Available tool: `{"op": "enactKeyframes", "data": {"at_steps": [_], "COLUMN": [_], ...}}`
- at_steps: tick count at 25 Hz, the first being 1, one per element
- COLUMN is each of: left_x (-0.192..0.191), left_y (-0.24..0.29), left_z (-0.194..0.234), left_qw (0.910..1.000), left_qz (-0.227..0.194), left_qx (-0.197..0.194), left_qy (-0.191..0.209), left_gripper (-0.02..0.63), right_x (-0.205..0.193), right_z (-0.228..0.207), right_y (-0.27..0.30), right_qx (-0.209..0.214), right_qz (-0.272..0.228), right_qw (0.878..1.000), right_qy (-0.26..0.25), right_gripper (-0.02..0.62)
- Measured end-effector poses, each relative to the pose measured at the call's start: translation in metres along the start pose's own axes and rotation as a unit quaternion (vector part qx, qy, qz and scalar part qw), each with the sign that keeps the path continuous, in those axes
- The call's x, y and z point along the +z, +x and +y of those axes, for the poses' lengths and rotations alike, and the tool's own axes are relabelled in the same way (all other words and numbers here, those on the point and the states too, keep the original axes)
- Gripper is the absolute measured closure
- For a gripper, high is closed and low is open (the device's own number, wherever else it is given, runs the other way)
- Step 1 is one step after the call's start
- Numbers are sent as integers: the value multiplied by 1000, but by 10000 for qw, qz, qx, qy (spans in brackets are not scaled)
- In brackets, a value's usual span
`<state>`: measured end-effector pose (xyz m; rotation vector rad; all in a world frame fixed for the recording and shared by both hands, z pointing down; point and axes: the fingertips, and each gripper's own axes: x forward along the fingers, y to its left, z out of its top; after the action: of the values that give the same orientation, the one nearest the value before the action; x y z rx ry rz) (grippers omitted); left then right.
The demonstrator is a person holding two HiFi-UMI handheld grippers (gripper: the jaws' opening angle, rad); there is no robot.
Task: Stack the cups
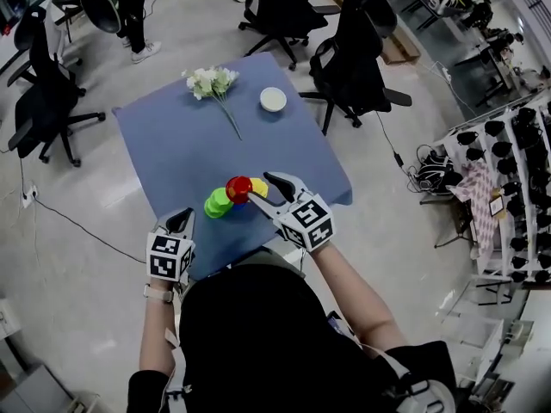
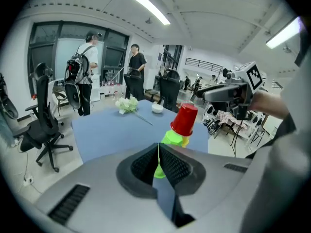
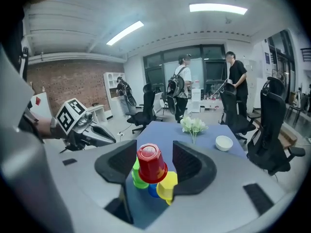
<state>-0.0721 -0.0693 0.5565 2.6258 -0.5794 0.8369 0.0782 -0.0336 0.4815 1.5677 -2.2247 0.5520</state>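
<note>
Cups are clustered close to the near edge of the table [image 1: 189,144], about mid-way along it. The base row is the green cup [image 1: 217,203], the blue cup [image 3: 151,189] and the yellow cup [image 3: 167,184], all upside down and touching. The red cup [image 1: 238,188] sits upside down on top of them. Red looks slightly tilted, but that could be lens distortion. The right gripper [image 1: 261,188] has its jaws spread wide with the red cup between them. There is a gap on both sides, so the pads aren't pressing and nothing is gripped. The left gripper [image 1: 182,216] is at the near-left edge of the table, just beside the green cup and not touching it. Its jaws are fully together and it holds nothing. At the far edge of the table are white flowers [image 1: 212,82], with a small white bowl [image 1: 273,99] toward the far-right corner, both well apart from the cups.
</note>
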Motion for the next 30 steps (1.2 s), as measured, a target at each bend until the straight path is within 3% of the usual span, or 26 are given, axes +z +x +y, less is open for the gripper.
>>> {"op": "enactKeyframes", "data": {"at_steps": [9, 16, 24, 30], "left_x": [93, 149, 182, 185], "left_y": [-8, -18, -30, -28], "left_z": [-19, -42, -67, -81], "left_qw": [9941, 9840, 9727, 9698], "left_qz": [-1012, -1687, -2141, -2182], "left_qx": [-134, -341, -577, -744], "left_qy": [379, 464, 684, 792], "left_gripper": [592, 592, 592, 592], "right_x": [45, 64, 59, 49], "right_z": [-19, -28, -34, -33], "right_y": [-58, -106, -146, -159], "right_qx": [-513, -892, -1237, -1489], "right_qz": [-813, -1326, -1628, -1691], "right_qw": [9952, 9866, 9774, 9727], "right_qy": [177, 317, 531, 549], "right_gripper": [488, 524, 535, 540]}}
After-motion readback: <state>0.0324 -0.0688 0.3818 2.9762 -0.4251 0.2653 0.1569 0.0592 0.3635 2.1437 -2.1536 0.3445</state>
